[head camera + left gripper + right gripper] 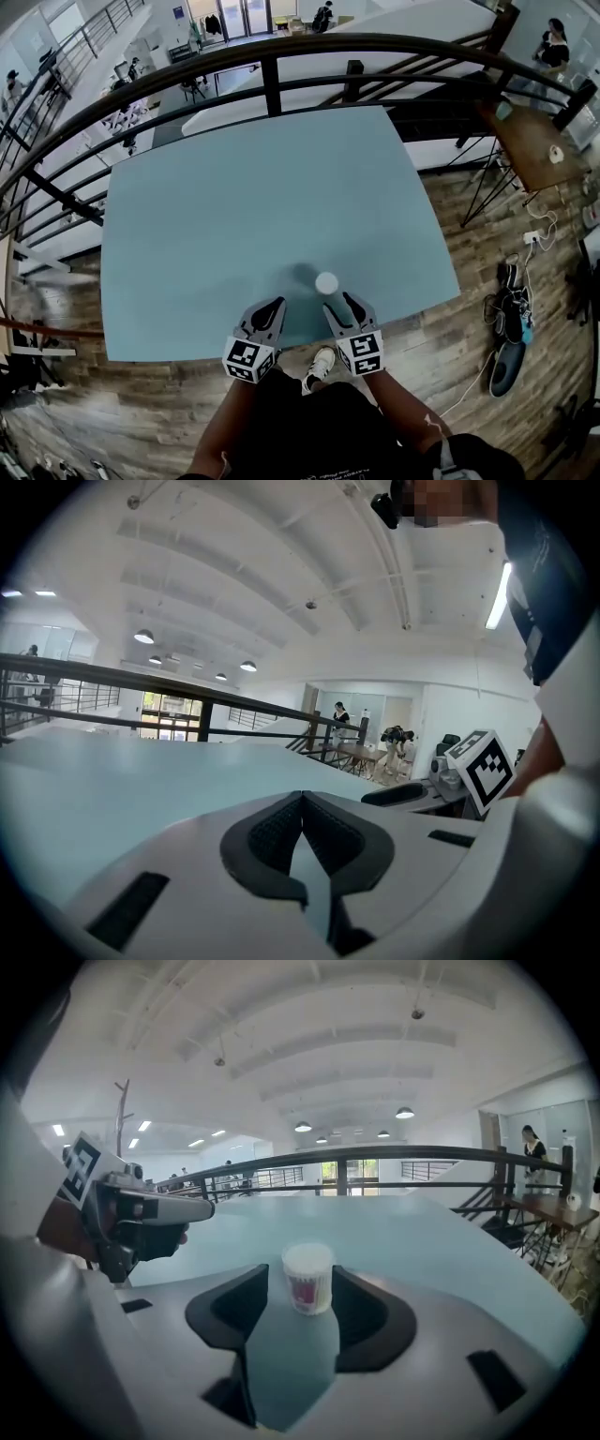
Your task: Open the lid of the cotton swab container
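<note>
Jaws, right: the right gripper (338, 303) has its jaws well apart, with nothing held and neither pad on anything.
Jaws, left: the left gripper (278, 303) has its jaws closed together and empty.
Container: the swab container (307, 1277) stands upright on the worktop (234, 206), and its white lid looks to be still on.
Container to right jaws: it is lined up with the gap, just past the tips and apart from both pads. In the head view it sits slightly to the left of them.
Container to left jaws: the left gripper is near the container, on its left and on the person's side of it. It is not aimed at it.
Risk, tipping: the container looks small and light. One pad arriving first would likely push it along the worktop or knock it over.
Risk, wrong height: a grip that spans lid and body together would pin the lid shut.
Risk, no second hold: with the left jaws shut, nothing steadies the body, so a pull on the lid would probably lift the whole container.
Risk, squeeze: a hard clamp might dent the thin wall.
</note>
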